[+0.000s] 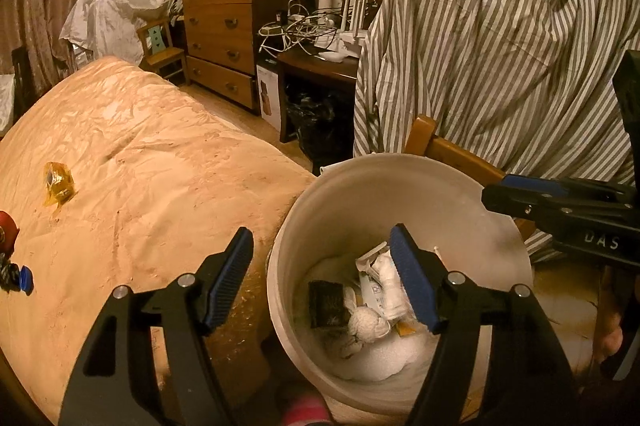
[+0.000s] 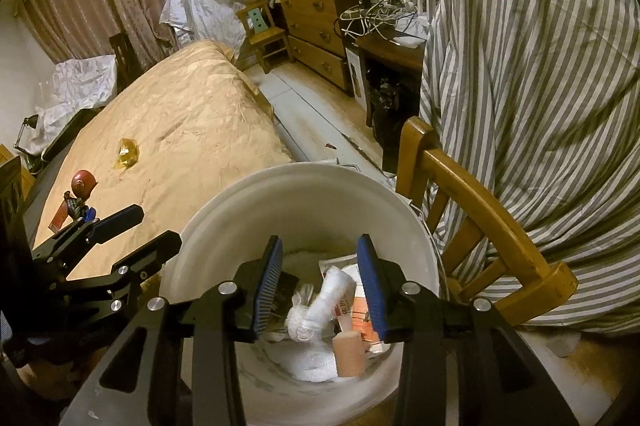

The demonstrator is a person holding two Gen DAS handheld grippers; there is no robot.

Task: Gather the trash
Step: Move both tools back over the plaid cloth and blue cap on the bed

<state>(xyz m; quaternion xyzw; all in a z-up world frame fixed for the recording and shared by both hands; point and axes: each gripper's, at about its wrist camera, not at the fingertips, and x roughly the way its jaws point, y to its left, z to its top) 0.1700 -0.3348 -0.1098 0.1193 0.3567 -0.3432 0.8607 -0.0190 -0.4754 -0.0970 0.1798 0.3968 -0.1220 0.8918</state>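
Right wrist view, both tongs (image 2: 319, 284) parted and empty above white bucket rim (image 2: 404, 202), chair (image 2: 480, 202) alongside

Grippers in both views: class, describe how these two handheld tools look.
Left gripper and right gripper match: black angular metal frames, silver round rivets at the joints, and two fingers with blue ribbed pads. White letters "DAS" mark the right gripper's body.
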